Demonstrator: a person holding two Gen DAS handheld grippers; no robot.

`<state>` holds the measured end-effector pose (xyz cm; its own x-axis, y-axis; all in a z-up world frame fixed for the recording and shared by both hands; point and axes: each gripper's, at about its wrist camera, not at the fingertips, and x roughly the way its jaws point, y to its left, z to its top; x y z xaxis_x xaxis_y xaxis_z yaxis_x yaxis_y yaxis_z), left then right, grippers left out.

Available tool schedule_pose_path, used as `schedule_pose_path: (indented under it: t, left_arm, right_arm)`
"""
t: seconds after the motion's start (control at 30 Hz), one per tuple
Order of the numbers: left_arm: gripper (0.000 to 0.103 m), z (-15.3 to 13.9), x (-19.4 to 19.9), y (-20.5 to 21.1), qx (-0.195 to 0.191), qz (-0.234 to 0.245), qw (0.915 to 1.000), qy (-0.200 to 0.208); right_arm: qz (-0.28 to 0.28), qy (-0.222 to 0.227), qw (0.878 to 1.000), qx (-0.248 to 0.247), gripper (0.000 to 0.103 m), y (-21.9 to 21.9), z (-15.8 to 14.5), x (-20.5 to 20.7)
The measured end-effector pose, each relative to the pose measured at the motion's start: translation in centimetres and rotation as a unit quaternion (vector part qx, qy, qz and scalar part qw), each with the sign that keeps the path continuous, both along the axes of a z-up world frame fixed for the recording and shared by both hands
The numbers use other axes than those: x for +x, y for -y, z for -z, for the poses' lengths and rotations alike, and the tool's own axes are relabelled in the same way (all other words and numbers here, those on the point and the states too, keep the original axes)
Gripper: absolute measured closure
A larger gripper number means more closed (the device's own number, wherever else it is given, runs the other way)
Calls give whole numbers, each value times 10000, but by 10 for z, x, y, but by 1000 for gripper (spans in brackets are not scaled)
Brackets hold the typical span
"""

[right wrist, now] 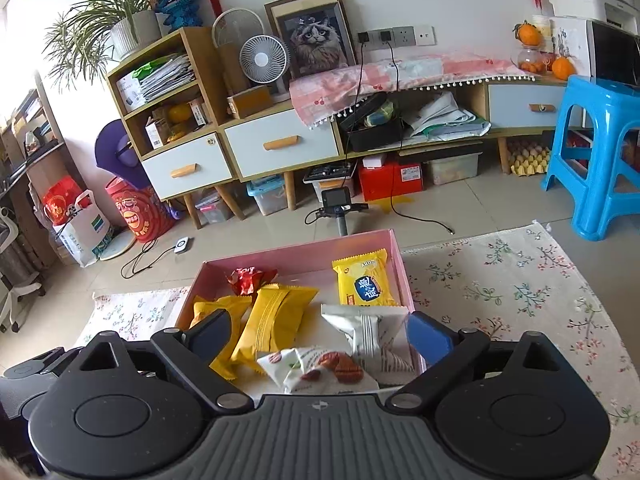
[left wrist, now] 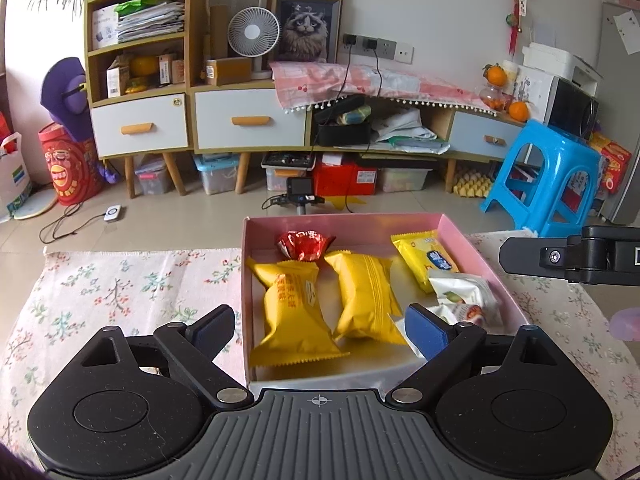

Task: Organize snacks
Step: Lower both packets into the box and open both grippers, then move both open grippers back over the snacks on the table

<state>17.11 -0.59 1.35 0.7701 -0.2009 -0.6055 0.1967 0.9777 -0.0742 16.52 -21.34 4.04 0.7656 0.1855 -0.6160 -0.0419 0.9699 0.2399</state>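
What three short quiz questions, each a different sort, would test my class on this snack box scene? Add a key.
1. True or false: the left gripper grips a snack.
2. Which snack lies at the far left of the pink box? A red packet; B white packet; C blue-labelled yellow packet.
3. Fill in: the box stands on a ___ cloth.

Key: 1 false, its jaws stand open, like the right gripper; 2 A; 3 floral.

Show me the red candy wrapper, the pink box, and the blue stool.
red candy wrapper (left wrist: pixel 304 245), left wrist view, crinkled middle
pink box (left wrist: pixel 468 246), left wrist view, right wall
blue stool (right wrist: pixel 608 98), right wrist view, seat top
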Motion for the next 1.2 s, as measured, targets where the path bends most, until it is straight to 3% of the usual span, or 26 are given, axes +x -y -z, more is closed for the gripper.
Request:
schedule_pose_path:
  t: [0.47, 0.9, 1.2]
  left_arm:
    - [7, -1, -46, -20, -62, -147, 9995, -268]
    - [7, 7, -81, -46, -103, -285, 9987, -416]
    - [6, 11, -102, -69, -256, -269, 9984, -431]
  right_arm:
    - [-148, 50, 9998, -149, 12, -20, -8, -40]
    - [-117, 37, 9996, -249, 11, -23, 6, -70]
    - [-540, 45, 9966, -614, 11, -31, 21, -90]
